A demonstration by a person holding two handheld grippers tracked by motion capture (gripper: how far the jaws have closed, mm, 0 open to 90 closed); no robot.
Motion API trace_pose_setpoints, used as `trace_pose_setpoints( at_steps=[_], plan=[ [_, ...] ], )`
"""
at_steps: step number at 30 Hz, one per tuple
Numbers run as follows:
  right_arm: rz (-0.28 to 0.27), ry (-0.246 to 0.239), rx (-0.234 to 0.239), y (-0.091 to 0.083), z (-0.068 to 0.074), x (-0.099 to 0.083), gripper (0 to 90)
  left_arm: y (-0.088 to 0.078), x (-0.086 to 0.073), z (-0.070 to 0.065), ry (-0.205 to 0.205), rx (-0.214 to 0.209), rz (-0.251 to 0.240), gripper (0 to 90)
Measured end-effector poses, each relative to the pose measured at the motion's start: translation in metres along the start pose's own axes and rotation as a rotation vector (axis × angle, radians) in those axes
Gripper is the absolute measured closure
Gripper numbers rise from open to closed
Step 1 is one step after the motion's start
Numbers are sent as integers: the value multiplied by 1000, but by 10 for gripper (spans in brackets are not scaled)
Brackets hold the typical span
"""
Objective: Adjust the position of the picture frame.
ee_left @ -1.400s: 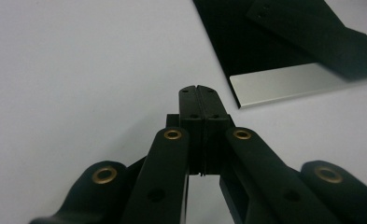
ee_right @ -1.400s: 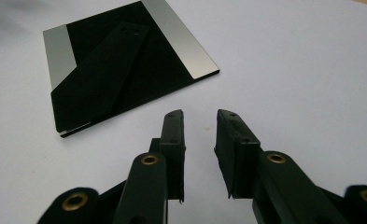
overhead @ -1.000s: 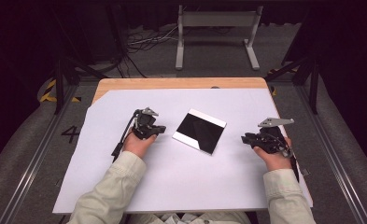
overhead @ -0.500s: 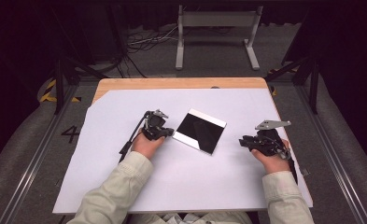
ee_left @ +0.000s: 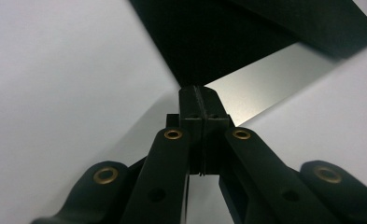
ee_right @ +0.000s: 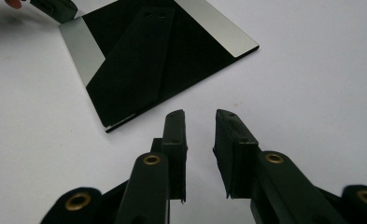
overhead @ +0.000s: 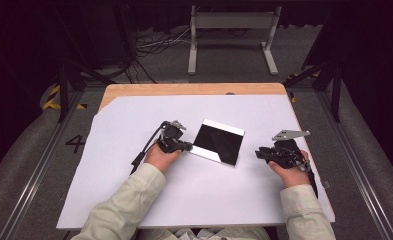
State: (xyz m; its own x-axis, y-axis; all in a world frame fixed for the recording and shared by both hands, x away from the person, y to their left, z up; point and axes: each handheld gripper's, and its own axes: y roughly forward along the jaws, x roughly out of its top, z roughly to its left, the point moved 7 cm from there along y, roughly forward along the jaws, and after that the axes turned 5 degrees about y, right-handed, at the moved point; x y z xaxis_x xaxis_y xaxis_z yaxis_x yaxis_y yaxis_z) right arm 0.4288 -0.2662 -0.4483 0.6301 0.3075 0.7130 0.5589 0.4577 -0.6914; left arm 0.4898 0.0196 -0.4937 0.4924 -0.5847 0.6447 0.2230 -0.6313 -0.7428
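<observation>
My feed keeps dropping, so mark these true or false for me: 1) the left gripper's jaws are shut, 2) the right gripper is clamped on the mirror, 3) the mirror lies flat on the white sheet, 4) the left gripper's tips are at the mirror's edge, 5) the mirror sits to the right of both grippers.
1) True: the left gripper has its jaws closed together.
2) False: the right gripper stands open, short of the mirror.
3) True: it lies flat on the white sheet.
4) True.
5) False: the mirror lies between the grippers.
</observation>
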Motion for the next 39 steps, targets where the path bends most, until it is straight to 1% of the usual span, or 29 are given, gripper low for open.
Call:
trace_pose_setpoints(
  at_steps=[2, 3, 5, 9, 10, 11, 13, 14, 15, 16, 17, 19, 20, 21, 22, 24, 25, 27, 29, 32, 34, 35, 37, 39],
  plan=[
    [5, 6, -1, 0, -1, -1, 742, 1, 1, -5, 5, -12, 7, 900],
    [6, 8, -2, 0, -1, -1, 744, 3, 1, -9, 17, -25, 10, 900],
    [10, 10, -5, 0, -2, -2, 750, 5, 2, -15, 16, -48, 15, 900],
    [18, 18, -17, 1, -4, -3, 768, 10, 5, -31, 47, -83, 26, 900],
    [18, 18, -17, 1, -4, -3, 768, 10, 5, -31, 47, -83, 26, 900],
    [23, 19, -25, 1, -6, -4, 782, 11, 6, -35, 49, -90, 26, 900],
    [27, 19, -38, 2, -7, -4, 801, 12, 8, -40, 69, -94, 23, 900],
    [24, 15, -42, 3, -8, -4, 814, 12, 8, -42, 80, -85, 22, 900],
    [21, 12, -48, 4, -9, -4, 827, 12, 8, -42, 80, -95, 16, 900],
    [21, 12, -48, 4, -9, -4, 827, 12, 8, -42, 80, -95, 16, 900],
    [19, 11, -53, 5, -10, -3, 842, 11, 7, -41, 75, -87, 13, 900],
    [17, 11, -71, 8, -13, -2, 882, 6, 5, -36, 78, -50, 10, 900],
    [19, 19, -80, 10, -15, -1, 894, 3, 4, -34, 75, -45, 3, 900],
    [20, 31, -80, 12, -17, 0, 896, -1, 3, -32, 68, -39, -7, 900],
    [20, 39, -82, 14, -19, 0, 897, -7, 1, -30, 67, -21, -18, 900],
    [26, 52, -88, 18, -23, 3, 897, -16, -4, -26, 60, 0, -30, 900],
    [29, 64, -82, 21, -24, 5, 897, -19, -6, -24, 62, 4, -32, 900],
    [34, 60, -81, 27, -26, 8, 898, -25, -11, -22, 54, 17, -37, 900],
    [53, 52, -95, 34, -28, 10, 897, -31, -19, -18, 54, 30, -37, 900],
    [66, 58, -94, 44, -29, 12, 897, -39, -29, -14, 41, 49, -45, 896],
    [78, 55, -98, 51, -31, 14, 898, -44, -33, -12, 33, 57, -51, 893],
    [78, 55, -98, 51, -31, 14, 898, -44, -33, -12, 33, 57, -51, 890],
    [91, 58, -85, 58, -31, 14, 898, -48, -38, -9, 20, 67, -60, 888],
    [94, 47, -75, 63, -29, 16, 899, -51, -41, -8, 14, 71, -61, 885]
  ],
)
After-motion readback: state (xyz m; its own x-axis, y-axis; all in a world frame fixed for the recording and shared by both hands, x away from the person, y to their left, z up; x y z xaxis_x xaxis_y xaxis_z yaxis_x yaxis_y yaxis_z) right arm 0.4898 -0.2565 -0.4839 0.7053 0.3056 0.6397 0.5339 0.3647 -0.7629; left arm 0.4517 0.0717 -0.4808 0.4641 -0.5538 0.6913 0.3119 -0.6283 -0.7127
